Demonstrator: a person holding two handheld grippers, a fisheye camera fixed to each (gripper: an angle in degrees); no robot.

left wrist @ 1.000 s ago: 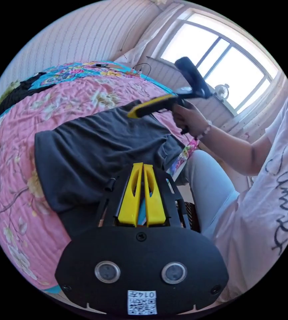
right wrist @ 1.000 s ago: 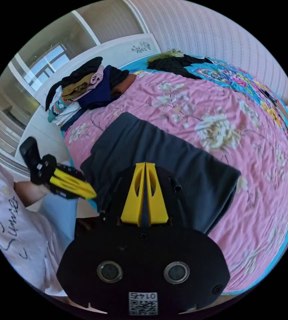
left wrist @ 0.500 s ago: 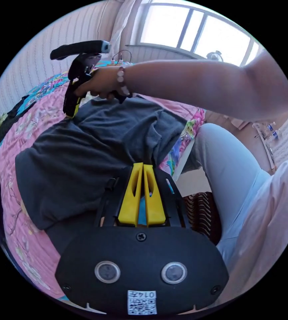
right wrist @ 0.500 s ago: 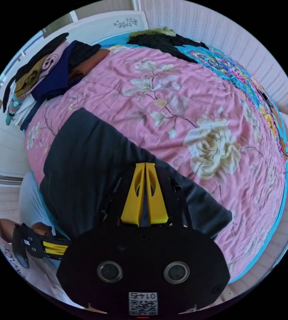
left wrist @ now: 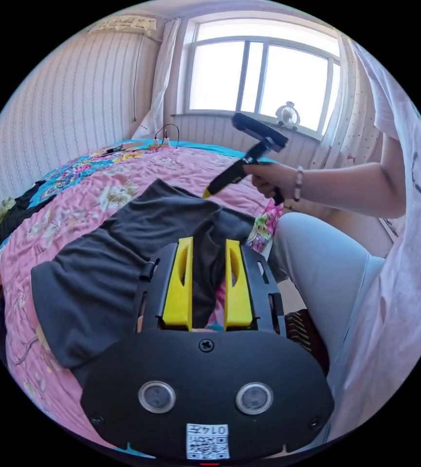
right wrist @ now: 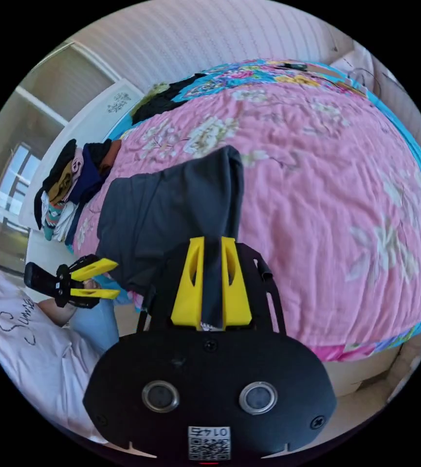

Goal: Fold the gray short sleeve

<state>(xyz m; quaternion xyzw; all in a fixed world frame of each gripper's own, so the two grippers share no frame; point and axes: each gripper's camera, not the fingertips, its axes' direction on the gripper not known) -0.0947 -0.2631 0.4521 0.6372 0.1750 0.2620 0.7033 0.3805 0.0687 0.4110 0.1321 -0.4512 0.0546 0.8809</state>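
Observation:
The gray short sleeve shirt [left wrist: 113, 262] lies folded on the pink flowered quilt [left wrist: 74, 204] near the bed's edge. My left gripper [left wrist: 209, 241] is open just above its near edge, with the cloth and the quilt's edge showing in the gap. A hand holds my right gripper [left wrist: 205, 194] over the shirt's far end. In the right gripper view, the right gripper [right wrist: 212, 239] has its jaws parted over a narrow folded strip of the shirt [right wrist: 171, 209]. The left gripper [right wrist: 118, 278] stands open at the bed's edge.
A pile of clothes [right wrist: 69, 189] sits at the head of the bed, with dark garments [right wrist: 171, 95] by the wall. The person's leg [left wrist: 317, 253] presses against the bed's side. A window [left wrist: 264, 78] with a small fan [left wrist: 288, 114] is behind. The quilt [right wrist: 327, 194] is bare beyond the shirt.
Both grippers were shut half a second ago and now have their jaws apart. The right gripper has drawn back from over the shirt to its far end. The shirt now lies narrower.

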